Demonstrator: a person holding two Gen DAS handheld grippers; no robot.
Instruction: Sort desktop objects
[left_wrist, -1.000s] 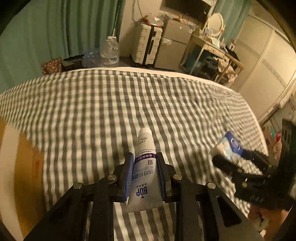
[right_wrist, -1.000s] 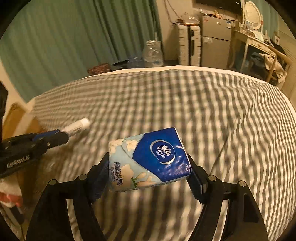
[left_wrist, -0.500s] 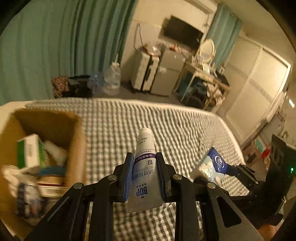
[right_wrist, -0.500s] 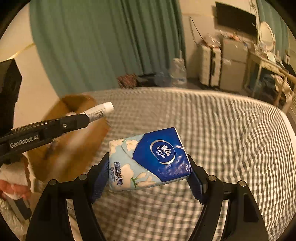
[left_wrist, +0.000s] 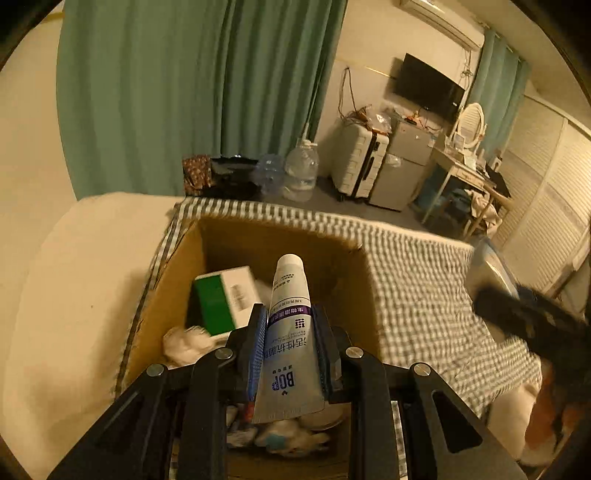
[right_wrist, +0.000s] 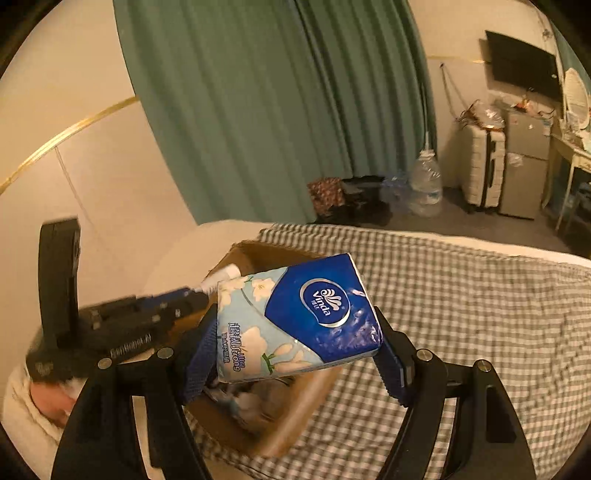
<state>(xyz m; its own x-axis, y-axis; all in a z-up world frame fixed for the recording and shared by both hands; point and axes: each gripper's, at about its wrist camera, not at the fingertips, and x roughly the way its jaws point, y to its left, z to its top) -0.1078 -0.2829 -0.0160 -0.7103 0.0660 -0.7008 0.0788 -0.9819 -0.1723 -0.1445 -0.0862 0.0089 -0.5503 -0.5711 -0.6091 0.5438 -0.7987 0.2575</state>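
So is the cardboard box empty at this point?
No, the cardboard box already holds a green and white carton and some crumpled white items beneath the toothpaste tube.

Your left gripper (left_wrist: 290, 334) pointed steeply down, jaws narrow, clamped on tube. Your right gripper (right_wrist: 295, 343) tilted down too, jaws wide, pads pressed on pack.
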